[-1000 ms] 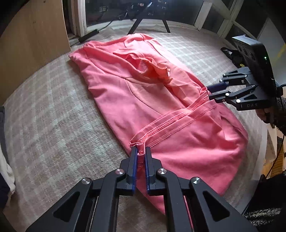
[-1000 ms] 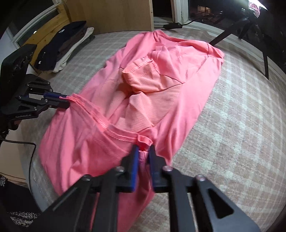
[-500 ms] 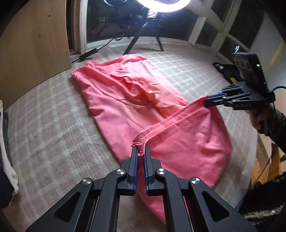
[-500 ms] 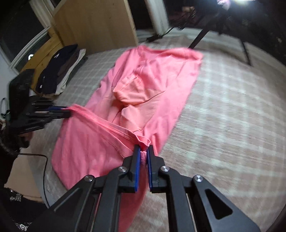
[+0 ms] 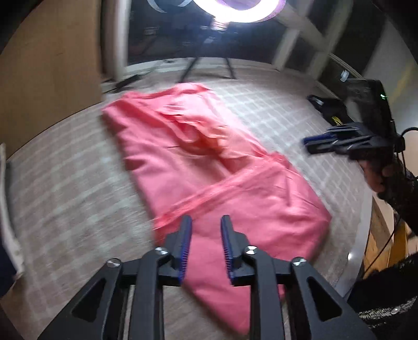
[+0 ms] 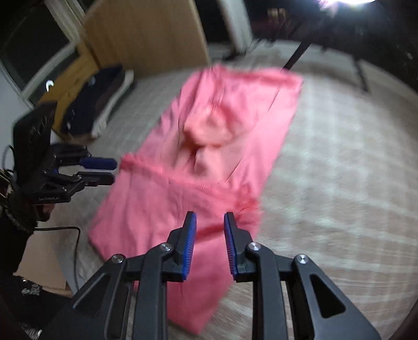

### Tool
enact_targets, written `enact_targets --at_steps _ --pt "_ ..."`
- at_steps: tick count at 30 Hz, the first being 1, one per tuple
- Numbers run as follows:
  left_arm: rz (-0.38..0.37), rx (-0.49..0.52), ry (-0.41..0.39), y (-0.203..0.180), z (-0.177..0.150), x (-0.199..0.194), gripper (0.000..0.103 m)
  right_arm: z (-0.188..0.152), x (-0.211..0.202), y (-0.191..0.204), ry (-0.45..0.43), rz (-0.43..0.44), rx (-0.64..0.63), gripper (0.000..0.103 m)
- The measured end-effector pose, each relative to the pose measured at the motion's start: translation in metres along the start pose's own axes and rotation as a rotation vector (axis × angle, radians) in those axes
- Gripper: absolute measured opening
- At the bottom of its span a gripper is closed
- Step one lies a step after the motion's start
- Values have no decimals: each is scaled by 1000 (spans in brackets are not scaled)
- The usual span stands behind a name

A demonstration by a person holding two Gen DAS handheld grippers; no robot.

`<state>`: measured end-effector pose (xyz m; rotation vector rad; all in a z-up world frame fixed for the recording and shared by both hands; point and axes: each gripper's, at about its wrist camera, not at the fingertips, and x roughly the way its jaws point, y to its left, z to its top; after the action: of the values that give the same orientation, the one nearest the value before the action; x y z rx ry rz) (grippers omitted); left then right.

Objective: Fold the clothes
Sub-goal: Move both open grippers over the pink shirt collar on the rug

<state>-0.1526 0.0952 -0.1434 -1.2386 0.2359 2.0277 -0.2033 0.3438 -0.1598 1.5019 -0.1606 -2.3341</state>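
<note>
**Both tongs parting above a folded pink garment**

The pink garment (image 5: pixel 235 188) lies on a checked beige surface (image 5: pixel 68 198), its near part doubled over so that a stitched hem (image 6: pixel 183 180) runs across the middle. Both views are smeared by motion, so fine creases are hard to read.

The left tongs (image 5: pixel 205 222) hang over the near edge of the cloth with their jaws opening; nothing is pinched between the blue pads (image 5: pixel 184 251), and the cloth appears to lie below them. The right tongs (image 6: pixel 210 218) are likewise opening, with no cloth between their pads.

From the left wrist the right tongs show at the right, beside the garment's edge, held by a hand (image 5: pixel 378 170). A ring light (image 5: pixel 235 10) glares at the far side.
</note>
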Motion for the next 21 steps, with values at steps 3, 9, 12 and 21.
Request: enact_targets --at_steps 3,9,12,21 --pt "18 -19 75 4 -2 34 24 -2 17 -3 43 -23 10 22" --pt "74 -72 89 22 -1 30 24 4 -58 -13 -69 -3 72 22" --pt "90 -50 25 30 13 -10 33 18 -109 -19 -157 -59 55 40" --pt "183 27 -47 88 106 -46 43 102 -129 -28 -299 -167 3 46"
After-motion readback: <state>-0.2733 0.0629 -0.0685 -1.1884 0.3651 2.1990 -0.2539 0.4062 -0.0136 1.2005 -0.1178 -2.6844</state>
